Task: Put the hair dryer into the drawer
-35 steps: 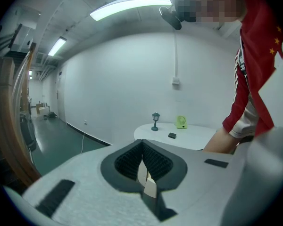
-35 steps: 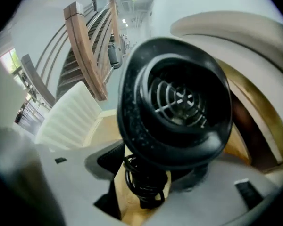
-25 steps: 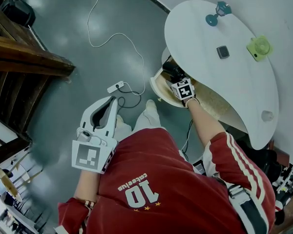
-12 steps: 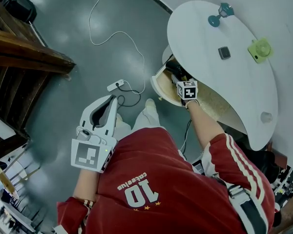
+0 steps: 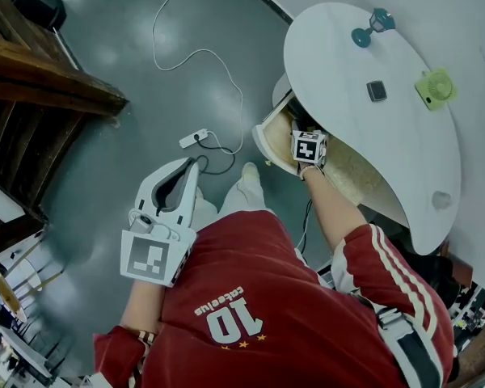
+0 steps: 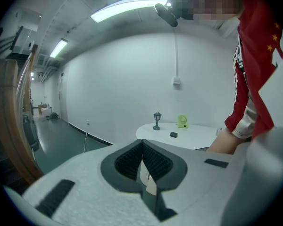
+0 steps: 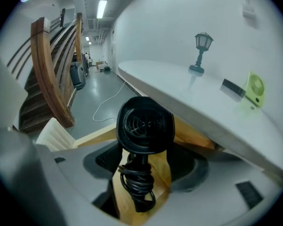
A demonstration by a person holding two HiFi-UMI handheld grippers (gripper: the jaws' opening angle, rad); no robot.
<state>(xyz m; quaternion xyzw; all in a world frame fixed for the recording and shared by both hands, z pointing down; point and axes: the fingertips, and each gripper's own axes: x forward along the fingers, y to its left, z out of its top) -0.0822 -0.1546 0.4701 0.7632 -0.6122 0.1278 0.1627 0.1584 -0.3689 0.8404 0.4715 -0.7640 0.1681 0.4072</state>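
The black hair dryer, its cord wound round the handle, lies on the wooden floor of the open drawer under the white table. My right gripper straddles its handle. The jaws have just been closing a little, but wood shows on both sides of the handle and the pads do not touch it. In the head view the right gripper reaches into the drawer. My left gripper hangs over the floor, away from the table, shut with nothing in it.
On the table stand a small teal lamp, a green fan and a small dark square object. A white power strip with its cable lies on the grey floor. A wooden staircase rises at the left.
The right gripper has rolled and lifted slightly at the drawer, leaving the hair dryer lying inside. The left gripper has stayed where it was.
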